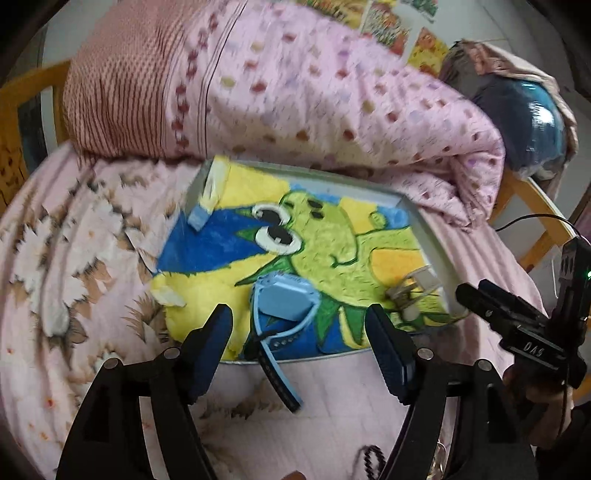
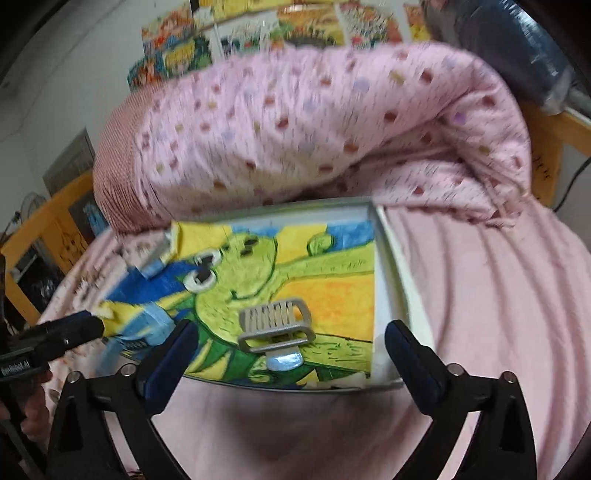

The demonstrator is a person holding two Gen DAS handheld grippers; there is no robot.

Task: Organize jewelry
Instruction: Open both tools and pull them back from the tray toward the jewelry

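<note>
A bed spread with a pink floral sheet (image 1: 55,258) fills the near scene, a rolled pink dotted quilt (image 1: 314,103) lying across its far side, a yellow wooden bed frame (image 2: 48,221) at left, and colourful pictures (image 2: 258,33) on the far pale wall.

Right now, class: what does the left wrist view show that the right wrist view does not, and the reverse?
Left only: the blue watch's strap hanging over the tray's near edge, and a dark beaded piece on the sheet. Right only: the grey clip's comb teeth seen clearly. Both: the tray with its cartoon picture, the pink quilt, both items lying free.
</note>
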